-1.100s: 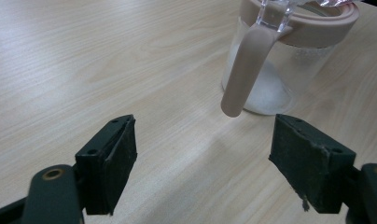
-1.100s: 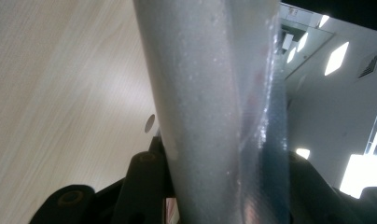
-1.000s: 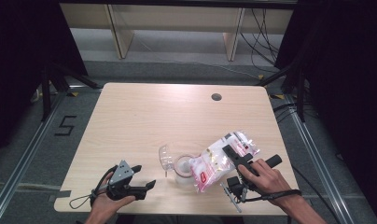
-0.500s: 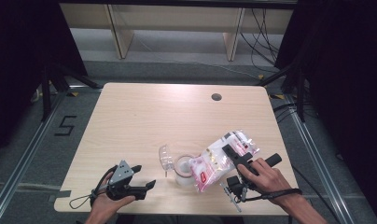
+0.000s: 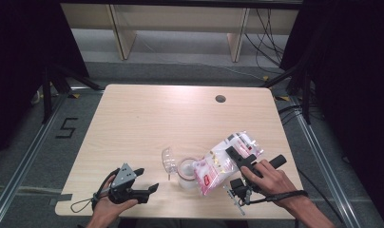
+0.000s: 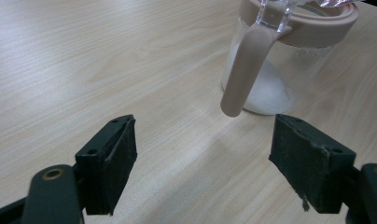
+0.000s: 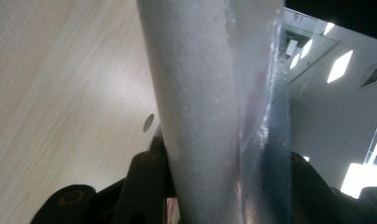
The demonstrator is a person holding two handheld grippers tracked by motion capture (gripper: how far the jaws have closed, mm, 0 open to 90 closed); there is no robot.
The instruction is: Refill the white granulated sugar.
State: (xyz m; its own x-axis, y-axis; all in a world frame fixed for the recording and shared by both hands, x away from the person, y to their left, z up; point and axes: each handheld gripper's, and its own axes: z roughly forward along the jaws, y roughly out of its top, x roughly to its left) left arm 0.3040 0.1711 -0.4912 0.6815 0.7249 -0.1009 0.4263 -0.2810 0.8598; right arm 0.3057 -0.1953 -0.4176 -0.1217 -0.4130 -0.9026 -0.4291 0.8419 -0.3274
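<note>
1. High view: we count 1 plastic bag [image 5: 223, 160] of white grains and 1 clear jar [image 5: 187, 172] with a pink rim, its lid flipped open to the left. Our right gripper [image 5: 237, 159] clamps the bag and tilts its lower end over the jar's mouth – we judge this a pour, so hold the tilt steady and keep that end inside the rim.
2. Left gripper view: our left gripper [image 6: 203, 154] hangs empty, jaws spread wide, just short of the jar [image 6: 280, 65]. 1 pink clasp hangs down its side, and some white grains sit in the bottom.
3. Right gripper view: the bag [image 7: 210, 107] runs between both jaws – firmly pinched. That makes 2 grippers, 1 bag, 1 jar on 1 table [image 5: 147, 118].
</note>
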